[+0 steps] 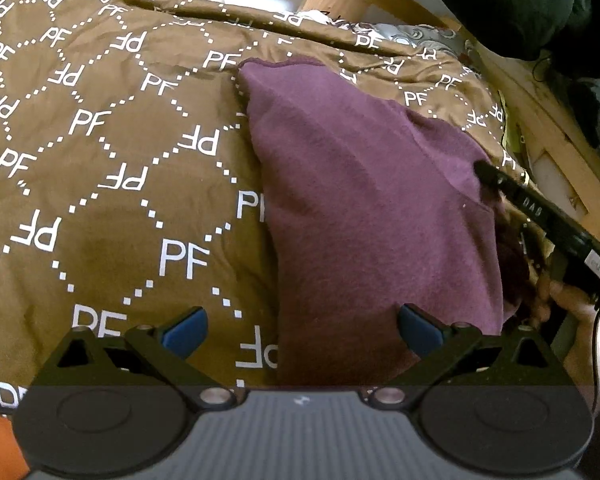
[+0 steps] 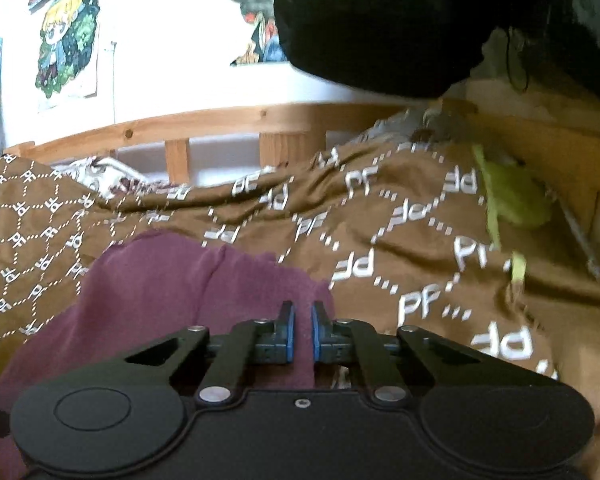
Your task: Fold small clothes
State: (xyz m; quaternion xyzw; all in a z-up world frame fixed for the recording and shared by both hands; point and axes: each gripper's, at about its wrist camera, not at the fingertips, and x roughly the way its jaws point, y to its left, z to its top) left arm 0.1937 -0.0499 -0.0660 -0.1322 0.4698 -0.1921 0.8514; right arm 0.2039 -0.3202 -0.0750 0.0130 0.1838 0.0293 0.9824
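A purple garment [image 1: 364,208] lay on a brown bedspread [image 1: 100,160] printed with white "PF" letters and dotted diamonds, filling the centre and right of the left wrist view. Its upper edge reached toward the upper middle of the frame, and its lower part ran down to the bottom between the fingers of the left tool [image 1: 302,330]. That tool's blue-padded fingers were spread wide, one pad over the bedspread and the other over the cloth, with nothing between them.

At the right edge of the same view the right tool [image 1: 496,178] came in as a dark bar, its tip at the garment's right border, where the cloth puckered. In the right wrist view the right tool [image 2: 302,330] had its blue pads drawn close together with a strip of the purple garment [image 2: 172,292] pinched between them; the cloth spread out to the lower left of that frame.

Around the work, a wooden bed rail [image 2: 220,124] with upright slats ran across the middle of the right wrist view, with a patterned white sheet [image 2: 100,176] showing beneath it. Colourful cartoon posters [image 2: 66,40] hung on the white wall at the upper left. A large dark bundle [image 2: 380,24] filled the upper right, hanging over the bed's far corner. A yellow-green cloth [image 2: 512,200] lay on the bedspread at the right.
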